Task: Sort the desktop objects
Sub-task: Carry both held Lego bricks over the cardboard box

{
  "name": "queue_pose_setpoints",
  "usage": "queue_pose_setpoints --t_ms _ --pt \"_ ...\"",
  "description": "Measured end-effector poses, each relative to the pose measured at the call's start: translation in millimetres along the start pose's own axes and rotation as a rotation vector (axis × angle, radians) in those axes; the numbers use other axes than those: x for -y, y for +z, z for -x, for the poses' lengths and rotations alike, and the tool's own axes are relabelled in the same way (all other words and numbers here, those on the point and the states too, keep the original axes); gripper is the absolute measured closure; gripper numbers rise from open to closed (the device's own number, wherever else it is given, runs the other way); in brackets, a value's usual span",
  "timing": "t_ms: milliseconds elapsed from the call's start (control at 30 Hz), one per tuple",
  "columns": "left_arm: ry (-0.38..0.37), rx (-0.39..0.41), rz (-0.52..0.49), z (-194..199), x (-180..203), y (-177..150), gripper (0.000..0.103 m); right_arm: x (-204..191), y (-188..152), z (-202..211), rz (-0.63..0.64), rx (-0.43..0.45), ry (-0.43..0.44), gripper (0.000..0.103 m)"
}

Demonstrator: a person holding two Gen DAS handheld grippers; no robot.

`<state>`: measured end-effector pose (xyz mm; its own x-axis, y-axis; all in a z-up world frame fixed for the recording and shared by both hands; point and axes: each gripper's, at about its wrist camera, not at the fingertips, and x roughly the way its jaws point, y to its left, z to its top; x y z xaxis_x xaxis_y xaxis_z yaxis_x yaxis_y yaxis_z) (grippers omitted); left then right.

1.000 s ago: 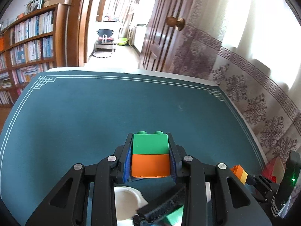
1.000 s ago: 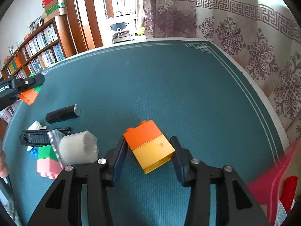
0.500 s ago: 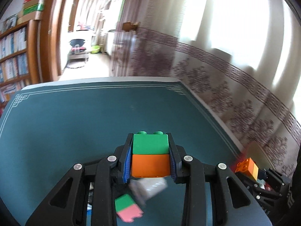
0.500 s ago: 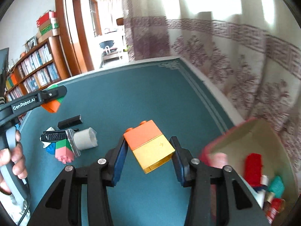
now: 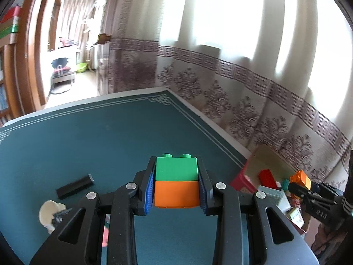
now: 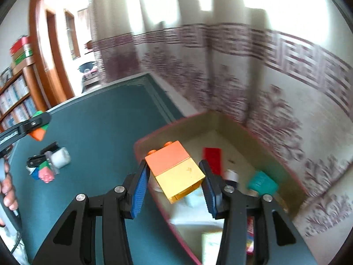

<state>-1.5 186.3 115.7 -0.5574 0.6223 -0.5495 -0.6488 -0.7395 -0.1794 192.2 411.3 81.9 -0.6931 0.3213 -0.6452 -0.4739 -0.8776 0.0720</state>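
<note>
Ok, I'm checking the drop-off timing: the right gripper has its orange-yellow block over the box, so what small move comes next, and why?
Probably open the right gripper: its orange-yellow block hangs inside the rim of the pink box, above the toys already in it. The left gripper, holding a green-orange block, sits over the table.

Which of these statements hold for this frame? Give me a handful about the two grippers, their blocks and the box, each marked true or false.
1. The left gripper is shut on a green-and-orange block. True.
2. The right gripper is empty. False: it holds an orange-and-yellow block.
3. The right gripper's block hangs over the pink-rimmed box. True.
4. The box is empty. False: a red brick and a teal item lie in it.
5. A black bar lies on the green mat. True.
</note>
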Motion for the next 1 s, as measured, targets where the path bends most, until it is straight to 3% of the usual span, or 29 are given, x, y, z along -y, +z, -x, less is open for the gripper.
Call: queue_pose_setpoints --t_ms 233,633,700,867,1000 --pt "-0.045 -0.008 -0.045 3 25 -6 0.068 37 -13 9 -0.074 -0.015 -0.064 0.053" --pt "-0.087 -0.029 -0.117 2 56 -17 0.068 62 -28 11 -0.141 -0.017 -0.099 0.052" --pt "-0.087 -0.034 -0.123 1 59 -19 0.068 67 -31 10 -0.155 -0.021 -0.104 0.050" --pt "-0.088 -0.044 -0.144 -1 68 -23 0.068 79 -37 12 -0.190 -0.008 -0.105 0.027" --pt "-0.081 -0.052 -0.161 -6 74 -25 0.068 87 -39 13 -0.209 -0.001 -0.101 0.024"
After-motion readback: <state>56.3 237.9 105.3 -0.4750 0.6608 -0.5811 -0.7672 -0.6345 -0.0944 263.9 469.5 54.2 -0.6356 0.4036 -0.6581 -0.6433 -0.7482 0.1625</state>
